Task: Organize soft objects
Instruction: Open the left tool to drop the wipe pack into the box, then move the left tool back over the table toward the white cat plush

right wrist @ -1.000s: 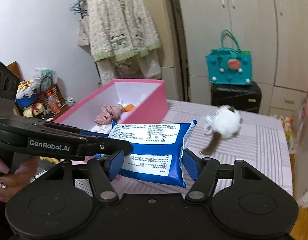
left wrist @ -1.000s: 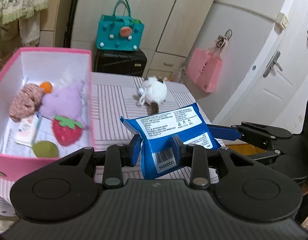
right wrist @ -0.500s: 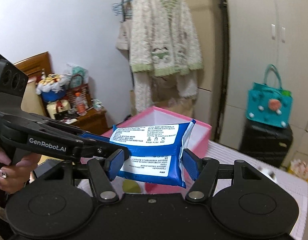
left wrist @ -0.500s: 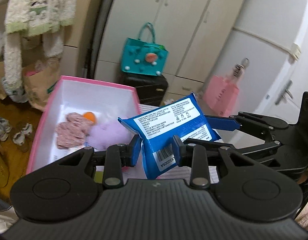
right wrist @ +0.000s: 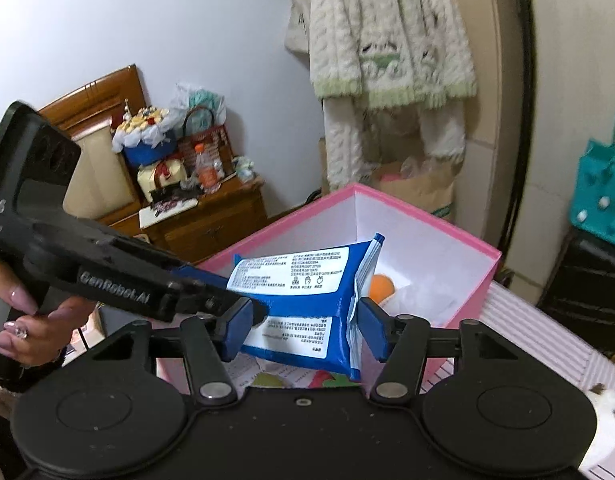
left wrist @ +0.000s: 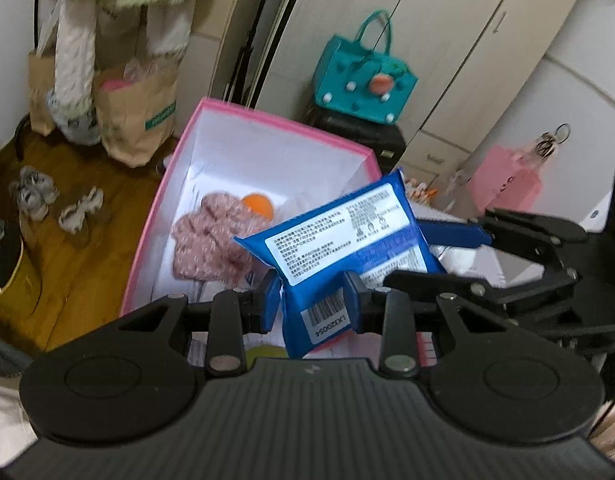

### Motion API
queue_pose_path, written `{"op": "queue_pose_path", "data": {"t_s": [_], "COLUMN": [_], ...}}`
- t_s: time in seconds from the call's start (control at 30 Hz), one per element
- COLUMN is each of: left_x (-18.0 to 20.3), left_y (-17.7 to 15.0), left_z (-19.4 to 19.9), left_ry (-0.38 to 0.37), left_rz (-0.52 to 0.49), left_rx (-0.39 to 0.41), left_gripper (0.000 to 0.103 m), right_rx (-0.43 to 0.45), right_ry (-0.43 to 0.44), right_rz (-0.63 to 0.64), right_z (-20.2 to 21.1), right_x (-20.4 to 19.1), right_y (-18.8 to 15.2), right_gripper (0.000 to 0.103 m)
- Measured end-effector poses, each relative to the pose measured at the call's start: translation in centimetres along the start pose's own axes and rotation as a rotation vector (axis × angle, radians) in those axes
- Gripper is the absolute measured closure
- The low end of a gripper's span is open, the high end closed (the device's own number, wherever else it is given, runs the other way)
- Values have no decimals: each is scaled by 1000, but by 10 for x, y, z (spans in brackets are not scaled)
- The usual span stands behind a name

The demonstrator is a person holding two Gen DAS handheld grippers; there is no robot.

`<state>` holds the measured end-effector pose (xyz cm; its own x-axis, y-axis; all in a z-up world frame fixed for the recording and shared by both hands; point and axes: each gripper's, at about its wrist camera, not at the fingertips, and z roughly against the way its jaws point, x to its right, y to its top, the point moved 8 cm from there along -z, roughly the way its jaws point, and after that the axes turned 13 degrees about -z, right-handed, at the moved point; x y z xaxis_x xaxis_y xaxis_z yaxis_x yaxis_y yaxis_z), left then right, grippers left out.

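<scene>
Above pink box (left wrist: 169, 184), blue pack (left wrist: 339, 236) clamped by left hand-held gripper (left wrist: 311, 300) and right hand-held gripper (right wrist: 303, 330); several soft toys already inside, white plush (right wrist: 603, 416) left on bench (right wrist: 547, 344).

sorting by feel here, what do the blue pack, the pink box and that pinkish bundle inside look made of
Blue pack: glossy plastic film, judging by its sheen, creases and crimped end seam, with printed white labels. Pink box: probably paper-covered cardboard, with stiff, thin, matte walls, white inside. Pinkish bundle: soft fabric, maybe knit; a mottled, lumpy surface, though blur hides the weave.
</scene>
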<state>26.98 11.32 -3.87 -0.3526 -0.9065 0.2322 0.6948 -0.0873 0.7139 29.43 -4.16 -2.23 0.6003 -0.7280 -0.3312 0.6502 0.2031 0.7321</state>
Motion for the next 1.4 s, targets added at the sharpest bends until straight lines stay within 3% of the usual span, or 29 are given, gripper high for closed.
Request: {"op": "queue_pose_path", "data": {"t_s": [0.33,0.53,0.73,0.97,1.4], "left_x": [-16,-21,-18,-10,14], "left_y": [-20,-25,-27,-24,-20], "left_z": [-43,-51,-45,-24,16], "left_ry": [7,51,119,188,142], "left_rz": [13,-3,-92,-173,-235], "left_rx": [-134,-171,-174,-139,-148], "left_gripper": [71,71,68,61,50], "right_rx": [-103,-153,-191,-134,-92], "right_ry": [76,83,53,36,-8], "right_rz": [52,88,169,200,213], "right_z": [-41,-60,-69,-45,15], "right_x": [19,23,21,13,-12], "right_y": [-1,-1,-13,-15,-22], "right_gripper": [39,40,40,40,40]}}
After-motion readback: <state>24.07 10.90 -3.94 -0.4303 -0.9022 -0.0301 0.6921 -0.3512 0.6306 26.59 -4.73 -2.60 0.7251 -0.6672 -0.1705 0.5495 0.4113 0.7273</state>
